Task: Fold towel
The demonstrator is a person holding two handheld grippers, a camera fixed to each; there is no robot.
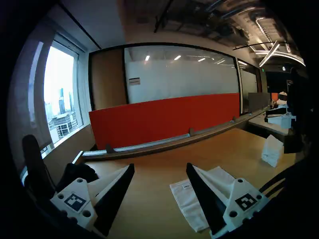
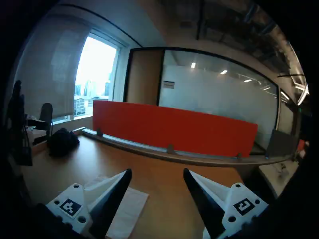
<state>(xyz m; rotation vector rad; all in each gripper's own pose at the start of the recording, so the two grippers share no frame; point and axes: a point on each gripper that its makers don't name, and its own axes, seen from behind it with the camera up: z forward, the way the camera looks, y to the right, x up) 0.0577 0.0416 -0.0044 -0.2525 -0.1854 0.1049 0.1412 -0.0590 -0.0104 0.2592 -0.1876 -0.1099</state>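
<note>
A white folded towel (image 1: pixel 190 198) lies flat on the wooden desk (image 1: pixel 159 179), partly under the right finger of my left gripper (image 1: pixel 160 169). That gripper hangs above the desk, open, with nothing between its fingers. In the right gripper view the same towel (image 2: pixel 127 211) lies low on the desk (image 2: pixel 167 187), partly behind the left finger. My right gripper (image 2: pixel 157 172) is open too, held above the desk and holding nothing.
A red divider panel (image 1: pixel 167 115) runs along the desk's far edge. A dark bag (image 1: pixel 77 173) sits at the left by the window, and shows again as the bag (image 2: pixel 62 141). A white paper bag (image 1: pixel 273 150) stands at the right. A chair back (image 1: pixel 34 159) rises at far left.
</note>
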